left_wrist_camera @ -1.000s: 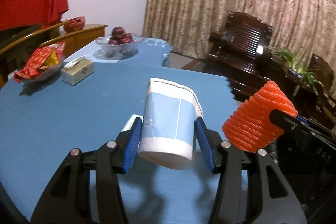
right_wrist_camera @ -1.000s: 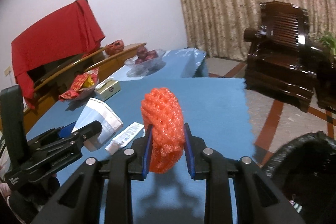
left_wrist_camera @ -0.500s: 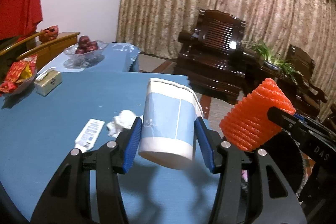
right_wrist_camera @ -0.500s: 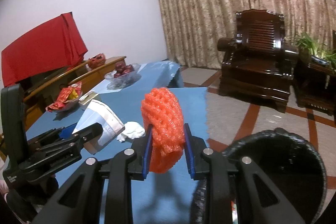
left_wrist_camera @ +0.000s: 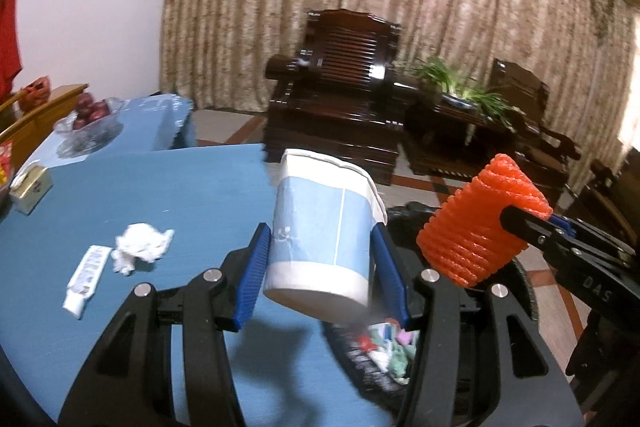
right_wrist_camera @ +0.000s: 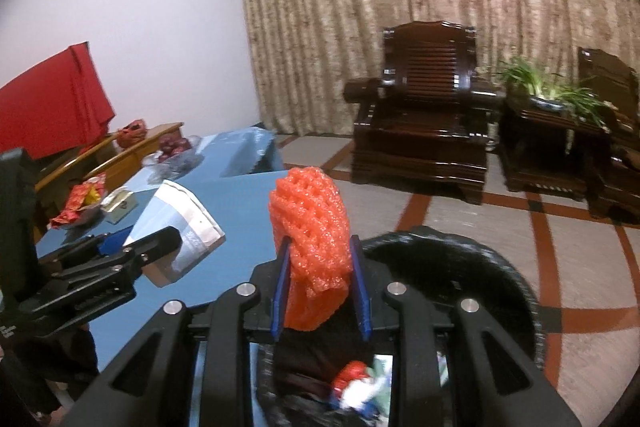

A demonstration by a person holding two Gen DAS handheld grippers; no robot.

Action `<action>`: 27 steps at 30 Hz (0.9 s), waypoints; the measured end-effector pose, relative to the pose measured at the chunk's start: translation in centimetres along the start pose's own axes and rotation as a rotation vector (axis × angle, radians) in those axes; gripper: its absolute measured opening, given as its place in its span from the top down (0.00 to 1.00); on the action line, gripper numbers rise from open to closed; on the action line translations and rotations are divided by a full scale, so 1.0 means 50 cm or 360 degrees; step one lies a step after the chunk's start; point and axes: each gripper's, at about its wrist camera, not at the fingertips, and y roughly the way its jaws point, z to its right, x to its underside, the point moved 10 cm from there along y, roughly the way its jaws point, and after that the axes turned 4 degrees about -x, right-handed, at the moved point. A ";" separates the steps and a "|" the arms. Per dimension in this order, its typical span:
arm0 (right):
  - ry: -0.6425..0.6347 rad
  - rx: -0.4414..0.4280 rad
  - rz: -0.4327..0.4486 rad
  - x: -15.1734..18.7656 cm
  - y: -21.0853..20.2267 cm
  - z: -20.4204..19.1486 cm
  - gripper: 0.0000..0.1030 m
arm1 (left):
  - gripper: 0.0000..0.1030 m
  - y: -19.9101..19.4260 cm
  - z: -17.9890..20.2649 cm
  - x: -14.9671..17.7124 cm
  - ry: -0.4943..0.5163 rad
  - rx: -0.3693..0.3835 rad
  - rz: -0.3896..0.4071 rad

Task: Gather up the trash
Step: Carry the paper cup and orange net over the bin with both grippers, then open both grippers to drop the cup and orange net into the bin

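My left gripper [left_wrist_camera: 322,273] is shut on a blue-and-white paper cup [left_wrist_camera: 324,231], held above the table's right edge. The cup also shows in the right wrist view [right_wrist_camera: 180,223]. My right gripper [right_wrist_camera: 320,287] is shut on an orange foam net [right_wrist_camera: 312,243], held over a black-lined trash bin [right_wrist_camera: 480,267] that holds several scraps. The net also shows in the left wrist view [left_wrist_camera: 480,223], to the right of the cup. A crumpled white tissue [left_wrist_camera: 138,247] and a small white tube [left_wrist_camera: 86,279] lie on the blue table [left_wrist_camera: 160,195].
A tissue box [left_wrist_camera: 30,187] and a glass bowl of fruit [left_wrist_camera: 88,119] stand at the far left. A red snack bag [right_wrist_camera: 78,207] lies by them. Dark wooden armchairs [right_wrist_camera: 424,131] and a potted plant [right_wrist_camera: 552,91] stand across the tiled floor before a curtain.
Both grippers have swung right, from over the table toward the trash bin. The bin now lies under the right gripper. Both keep hold of their items.
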 end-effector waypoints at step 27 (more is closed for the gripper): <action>0.0118 0.0373 -0.0214 0.132 0.001 0.203 0.30 | 0.32 0.121 0.178 0.079 0.0130 0.0296 -0.0166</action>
